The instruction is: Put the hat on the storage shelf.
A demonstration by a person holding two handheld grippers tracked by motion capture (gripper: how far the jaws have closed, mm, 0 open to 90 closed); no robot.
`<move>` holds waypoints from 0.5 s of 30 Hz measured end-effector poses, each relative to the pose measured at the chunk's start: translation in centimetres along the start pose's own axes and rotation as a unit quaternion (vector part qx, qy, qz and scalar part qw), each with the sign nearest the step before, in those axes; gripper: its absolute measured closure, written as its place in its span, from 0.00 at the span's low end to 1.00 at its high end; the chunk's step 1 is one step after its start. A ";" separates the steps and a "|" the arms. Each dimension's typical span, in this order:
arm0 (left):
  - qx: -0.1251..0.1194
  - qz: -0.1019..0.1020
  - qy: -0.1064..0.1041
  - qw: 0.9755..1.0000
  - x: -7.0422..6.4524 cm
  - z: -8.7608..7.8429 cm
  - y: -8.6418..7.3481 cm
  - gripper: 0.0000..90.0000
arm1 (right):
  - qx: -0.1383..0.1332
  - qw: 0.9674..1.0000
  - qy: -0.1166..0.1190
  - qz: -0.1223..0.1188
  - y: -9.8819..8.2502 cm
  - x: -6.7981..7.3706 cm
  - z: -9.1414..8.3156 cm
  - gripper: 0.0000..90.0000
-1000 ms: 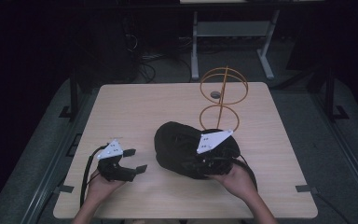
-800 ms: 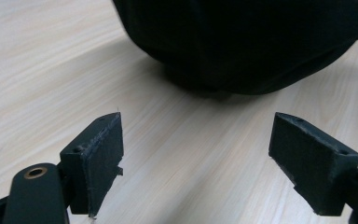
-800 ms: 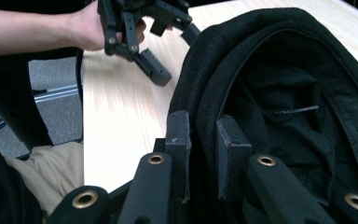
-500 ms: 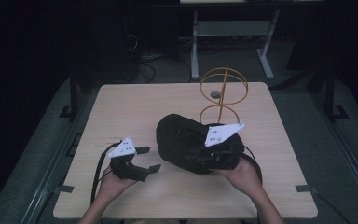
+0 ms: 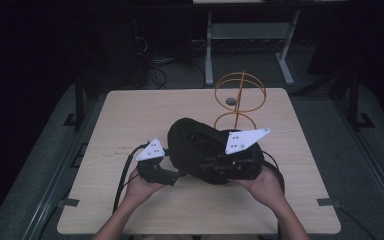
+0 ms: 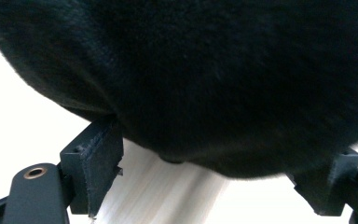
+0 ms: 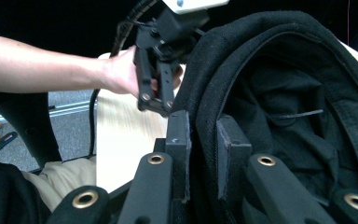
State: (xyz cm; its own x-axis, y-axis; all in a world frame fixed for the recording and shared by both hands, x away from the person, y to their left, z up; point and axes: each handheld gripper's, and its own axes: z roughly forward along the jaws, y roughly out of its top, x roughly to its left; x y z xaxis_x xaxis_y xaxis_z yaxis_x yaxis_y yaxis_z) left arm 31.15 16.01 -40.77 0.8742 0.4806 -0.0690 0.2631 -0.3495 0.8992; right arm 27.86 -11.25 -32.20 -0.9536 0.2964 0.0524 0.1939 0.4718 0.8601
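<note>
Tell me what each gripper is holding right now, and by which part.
The right gripper is shut on the black hat, pinching its rim. The left gripper stands open, the hat's crown between its jaws, not clamped.

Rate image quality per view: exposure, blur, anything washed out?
High view: dark room, lit table readable, black hat nearly featureless. Left gripper view: hat fills the top, soft and out of focus; the tabletop behind is blown out white. Right gripper view: sharp on the right gripper clamping the hat's edge; background dim.
</note>
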 end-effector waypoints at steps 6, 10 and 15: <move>-0.022 0.010 -0.005 1.000 -0.2 0.2 0.6 0.53 | -0.008 1.000 0.005 -0.003 0.0 0.0 -0.2 0.86; -0.028 0.024 -0.015 0.999 -0.2 0.1 1.1 0.74 | -0.012 1.000 0.008 0.002 0.0 0.0 -0.4 0.86; -0.027 0.041 -0.009 0.999 -0.6 -0.2 1.7 0.86 | -0.020 1.000 0.013 0.009 -0.2 -0.2 -0.6 0.86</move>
State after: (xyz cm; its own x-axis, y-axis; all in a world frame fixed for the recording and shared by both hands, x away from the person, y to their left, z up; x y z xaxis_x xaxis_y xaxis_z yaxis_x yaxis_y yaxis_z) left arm 30.99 15.28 -39.12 0.8995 0.4370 -0.0020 0.1690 -0.3437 0.9238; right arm 27.93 -11.86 -32.06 -0.9555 0.2834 0.0813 0.2029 0.4318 0.8789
